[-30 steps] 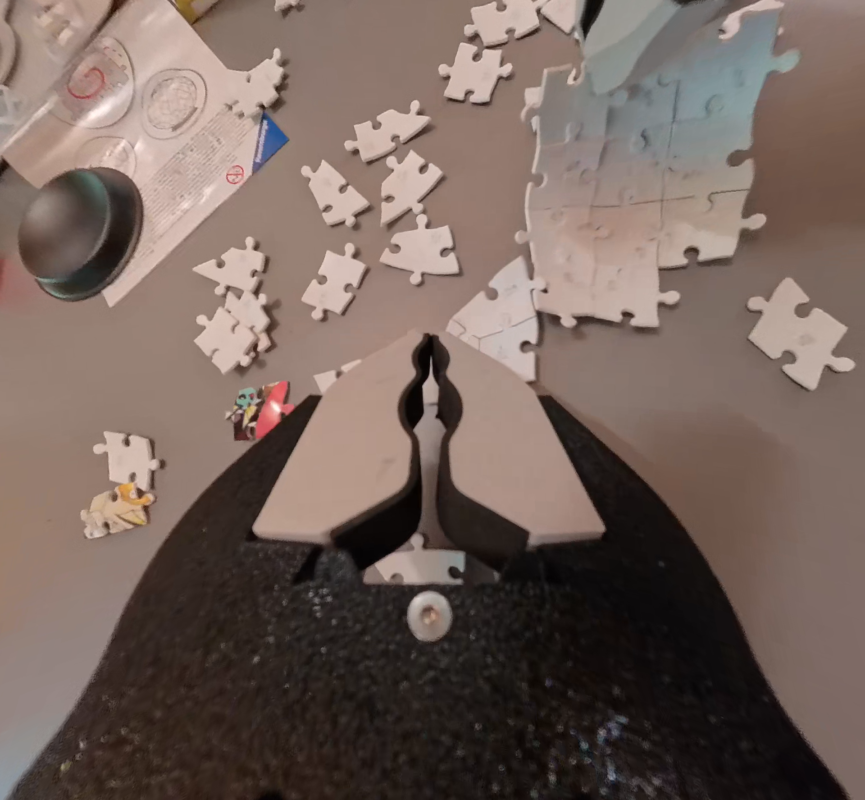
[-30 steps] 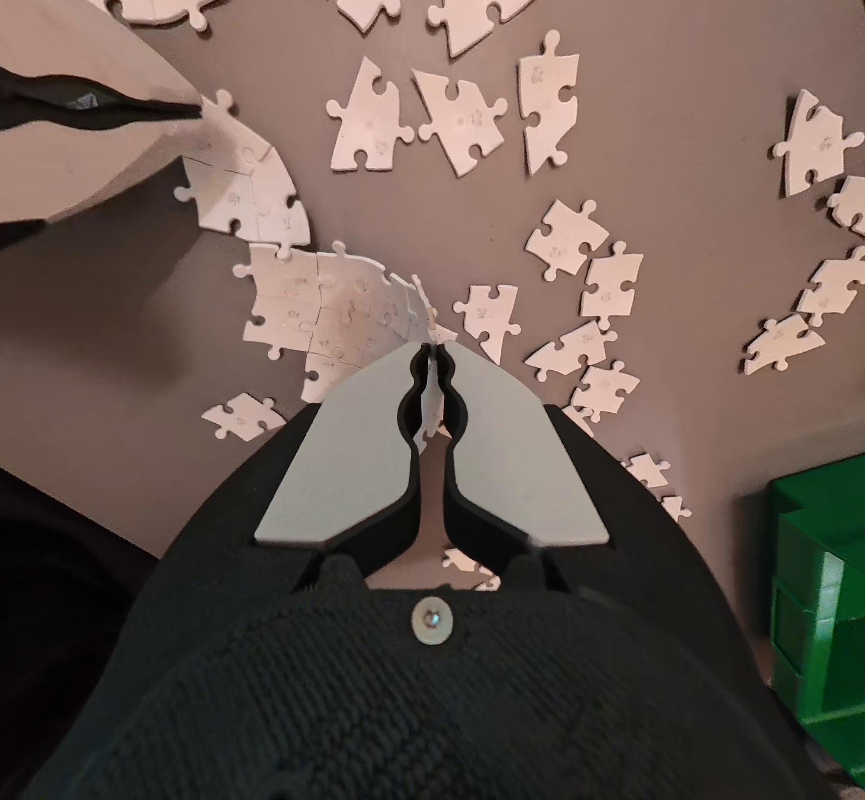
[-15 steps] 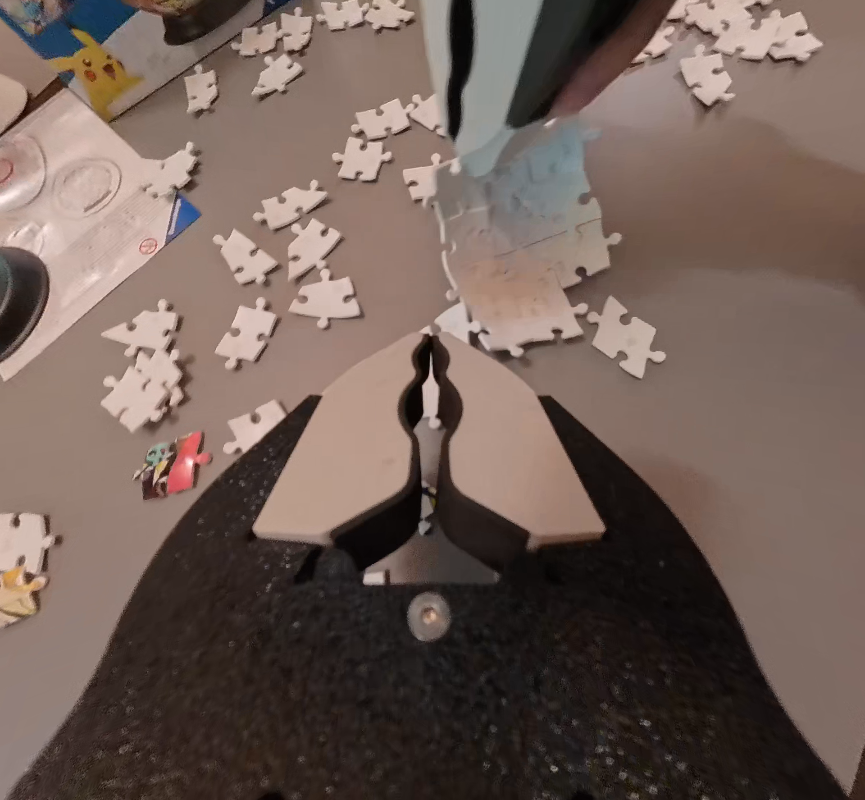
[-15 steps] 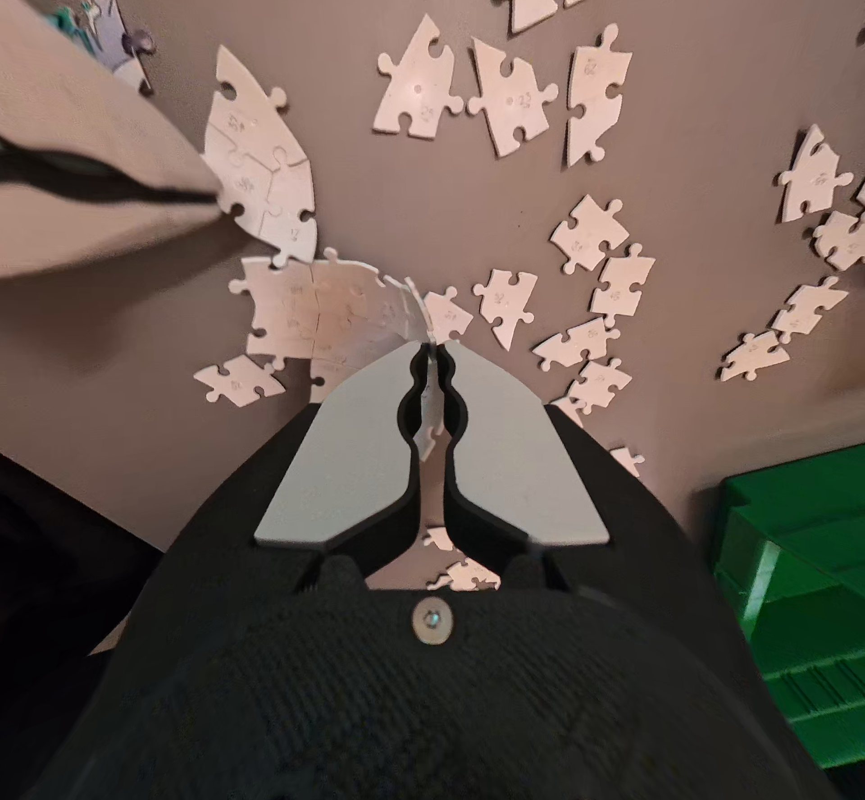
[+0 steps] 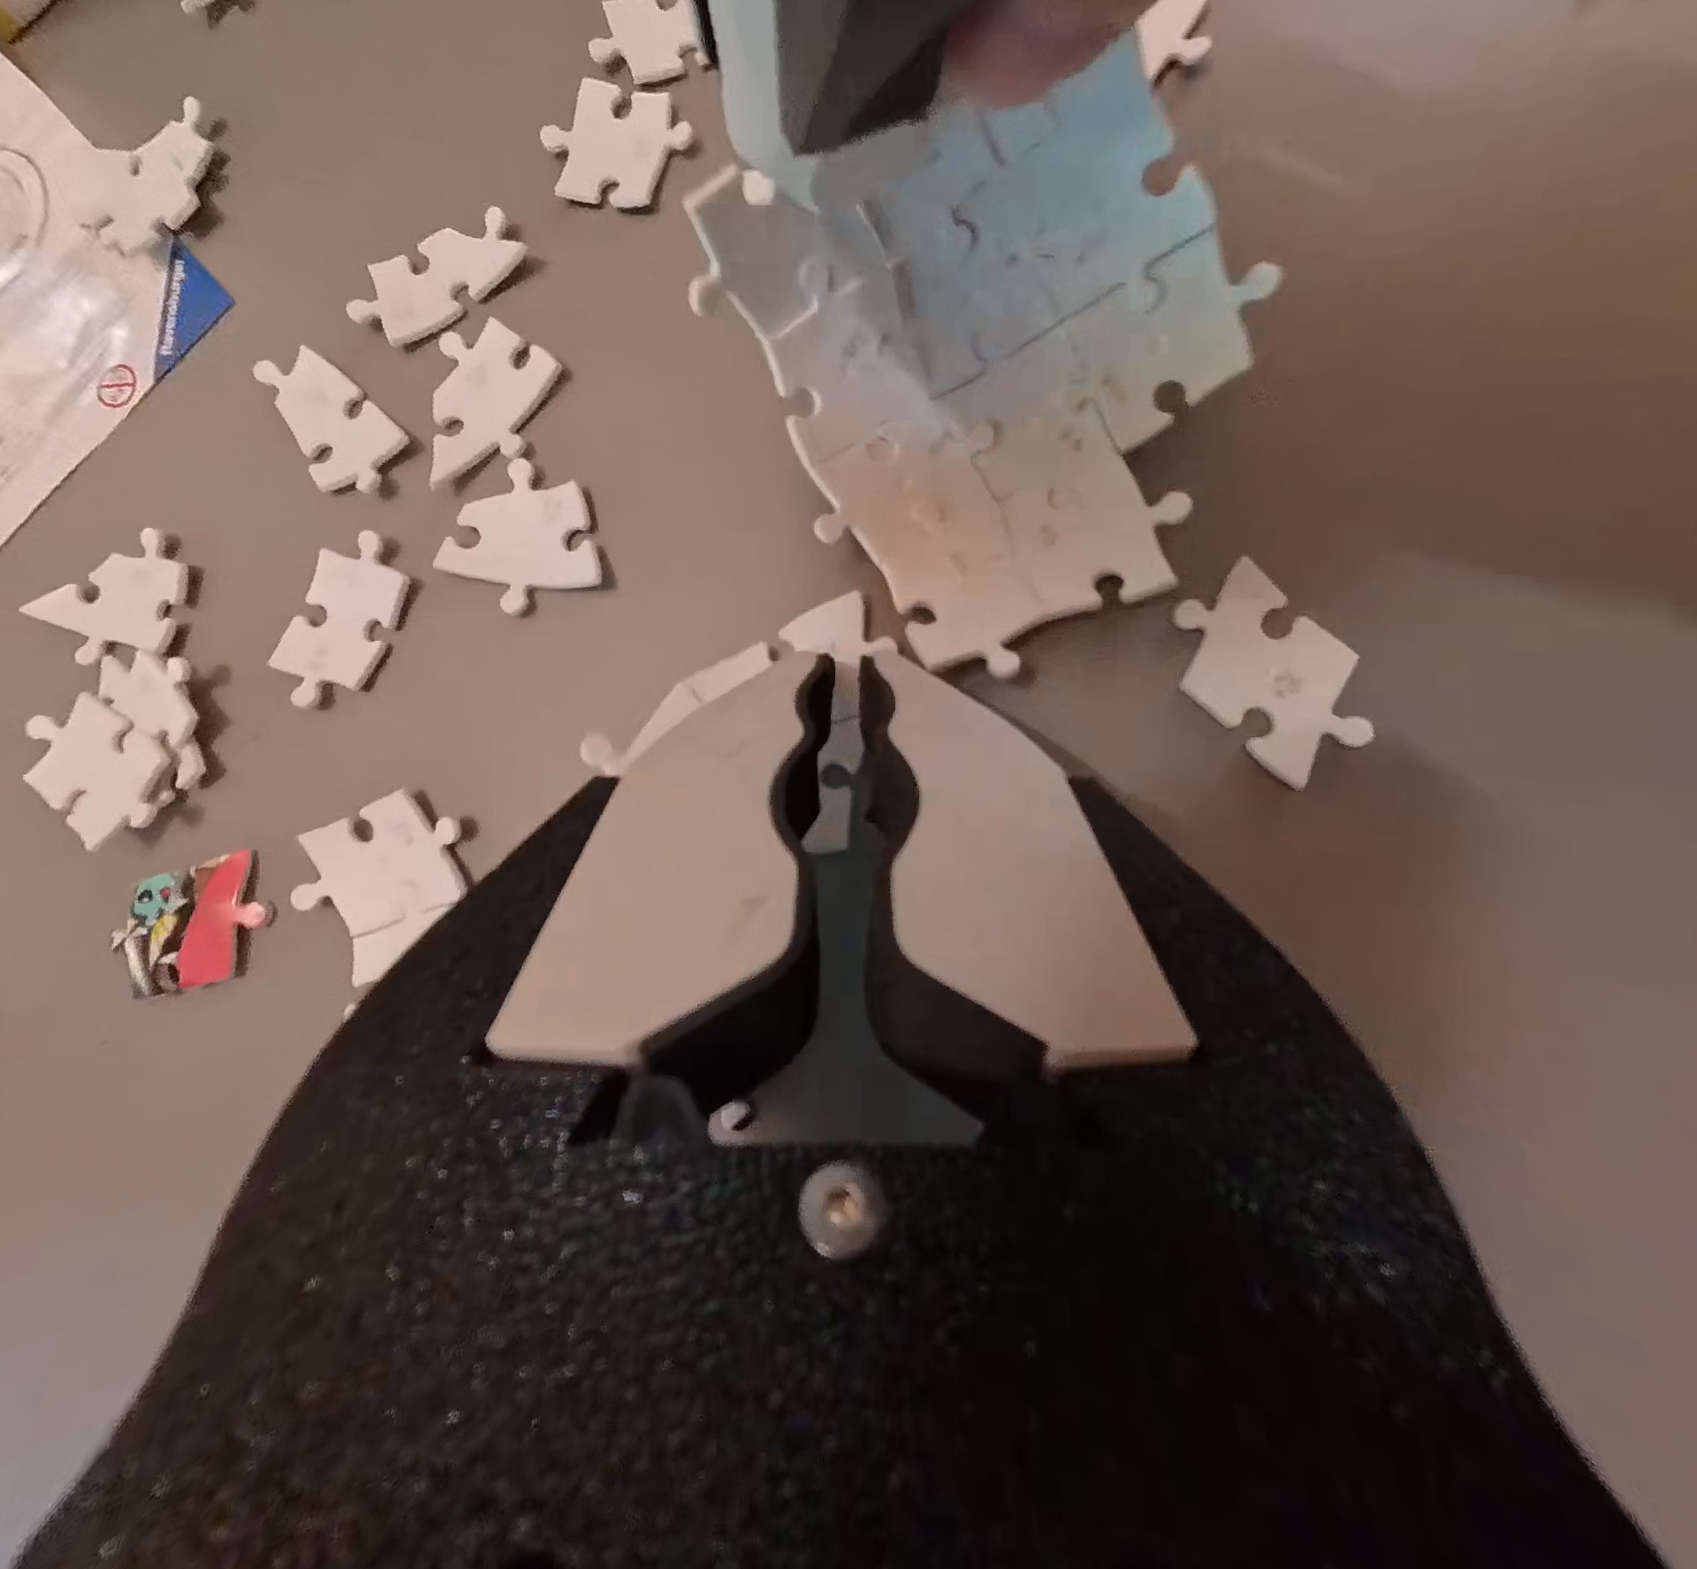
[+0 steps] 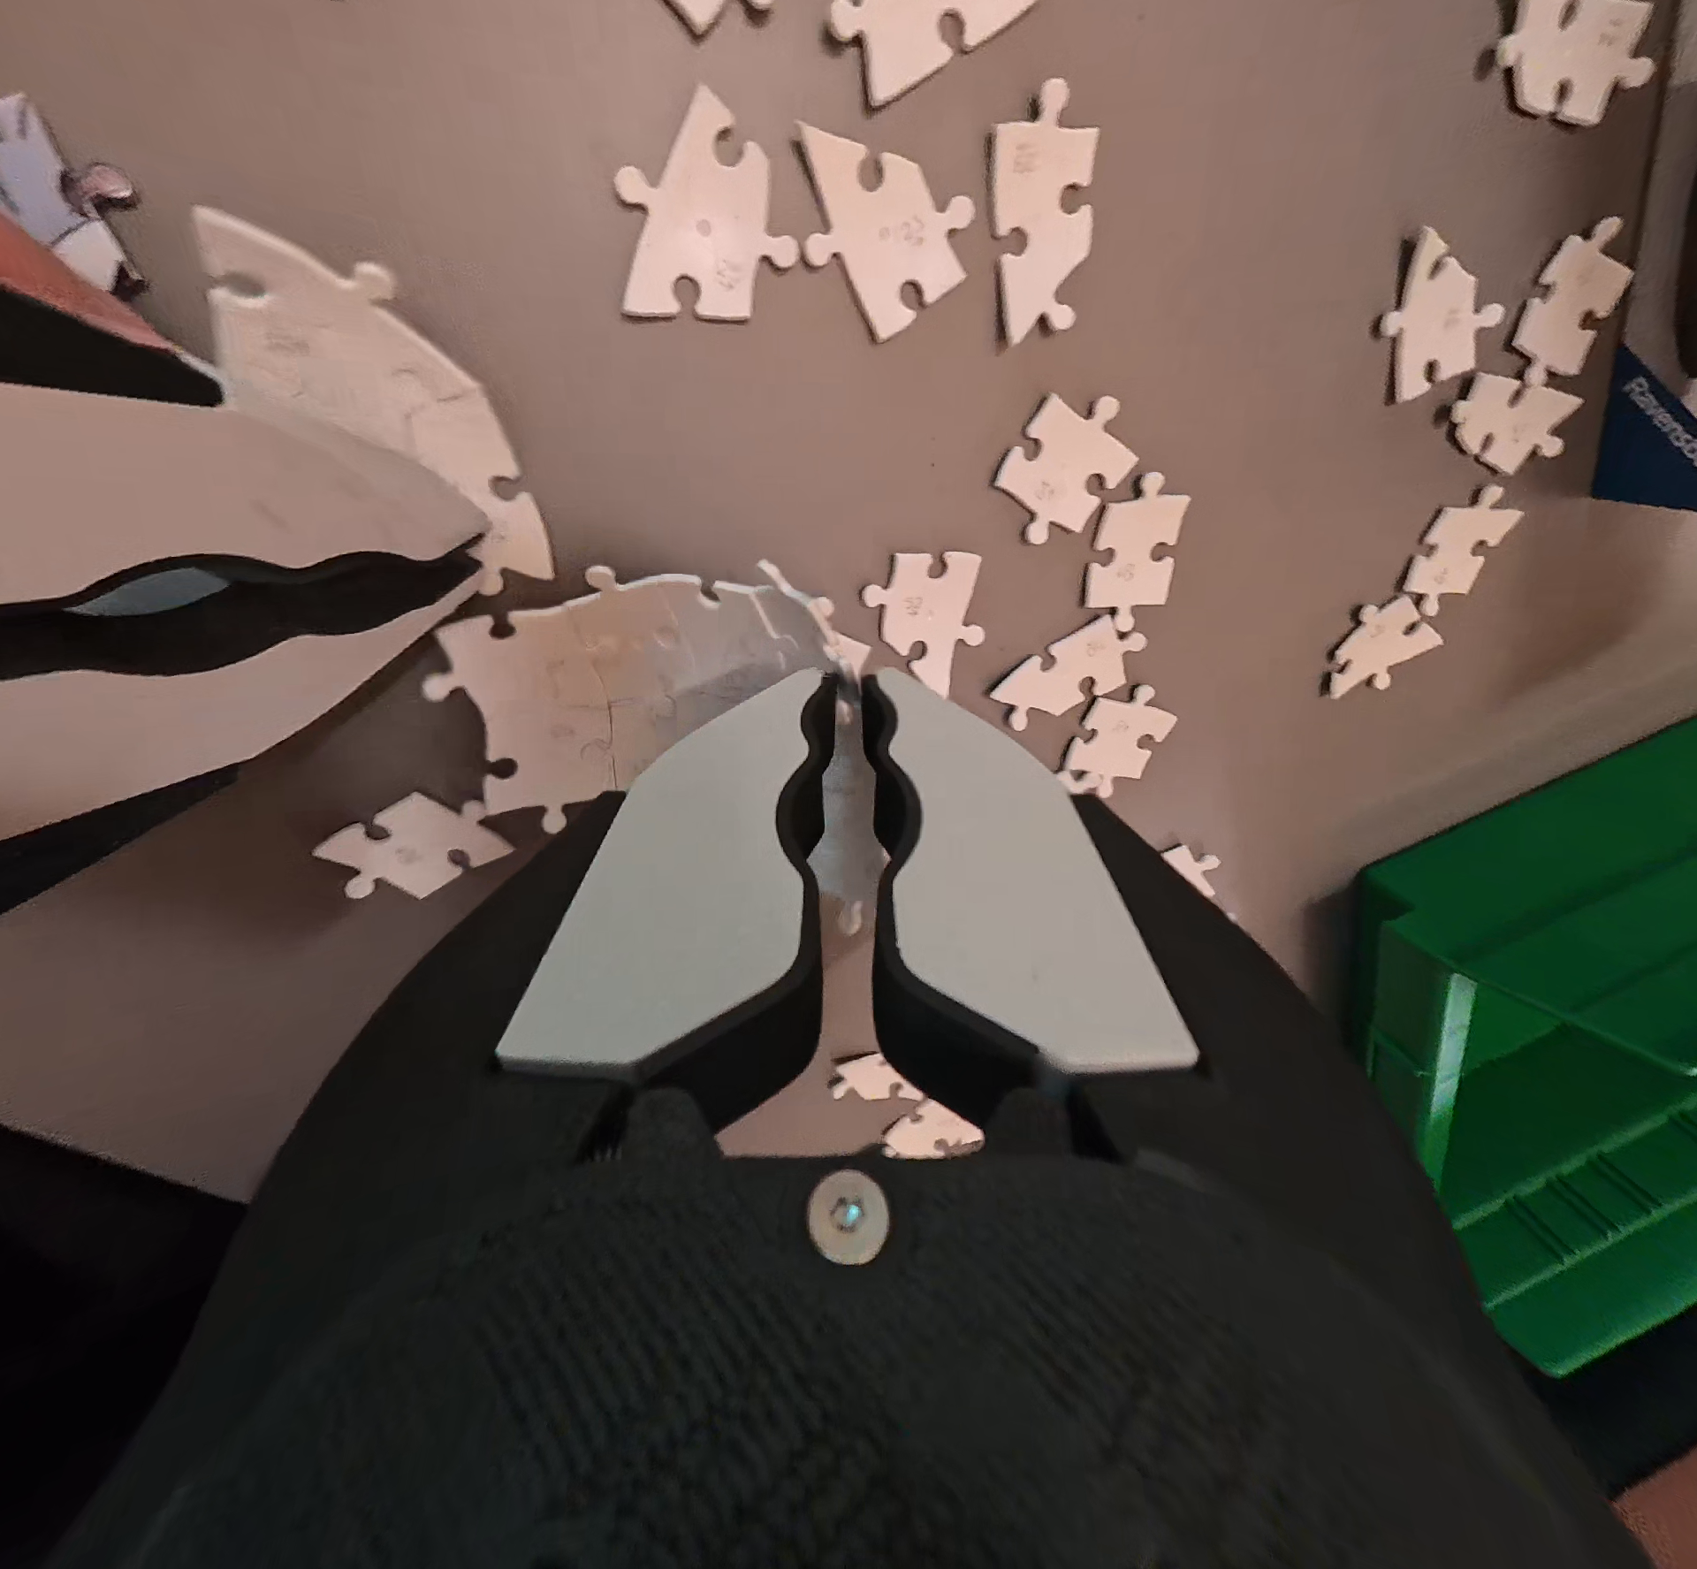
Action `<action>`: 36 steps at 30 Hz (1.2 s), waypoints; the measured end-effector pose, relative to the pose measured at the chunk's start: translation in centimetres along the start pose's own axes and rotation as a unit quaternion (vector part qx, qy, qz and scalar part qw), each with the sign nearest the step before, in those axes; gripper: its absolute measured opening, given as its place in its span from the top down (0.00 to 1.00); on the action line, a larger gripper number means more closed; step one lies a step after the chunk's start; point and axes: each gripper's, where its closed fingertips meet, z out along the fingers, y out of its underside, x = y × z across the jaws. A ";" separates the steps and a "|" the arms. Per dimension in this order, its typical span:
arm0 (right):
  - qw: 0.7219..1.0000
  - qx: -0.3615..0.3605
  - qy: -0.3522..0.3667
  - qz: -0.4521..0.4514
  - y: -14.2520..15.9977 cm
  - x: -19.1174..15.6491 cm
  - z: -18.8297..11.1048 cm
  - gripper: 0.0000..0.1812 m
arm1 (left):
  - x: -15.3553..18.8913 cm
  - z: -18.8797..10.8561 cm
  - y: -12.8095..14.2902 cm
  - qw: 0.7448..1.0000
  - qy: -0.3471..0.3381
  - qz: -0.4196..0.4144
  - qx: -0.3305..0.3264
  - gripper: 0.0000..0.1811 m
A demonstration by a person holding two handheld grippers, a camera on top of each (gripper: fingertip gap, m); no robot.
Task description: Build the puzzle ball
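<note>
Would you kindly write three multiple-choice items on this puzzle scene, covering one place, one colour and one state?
1. In the right wrist view, the green plastic tray lies: A lower right; B upper left; C top centre.
2. The loose puzzle pieces on the grey table mostly show: A black; B white; C green.
3. The right gripper is: A open; B shut on the joined white puzzle panel; C shut on a loose piece.
Answers: 1 A, it fills that corner; 2 B, pale backs face up; 3 B, its fingers pinch the panel's edge.
</note>
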 end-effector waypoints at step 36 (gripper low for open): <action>0.971 0.217 -0.088 -0.054 0.3 -0.9 -3.3 0.80 | 0.5 1.3 -4.0 0.983 0.163 -0.071 0.048 0.90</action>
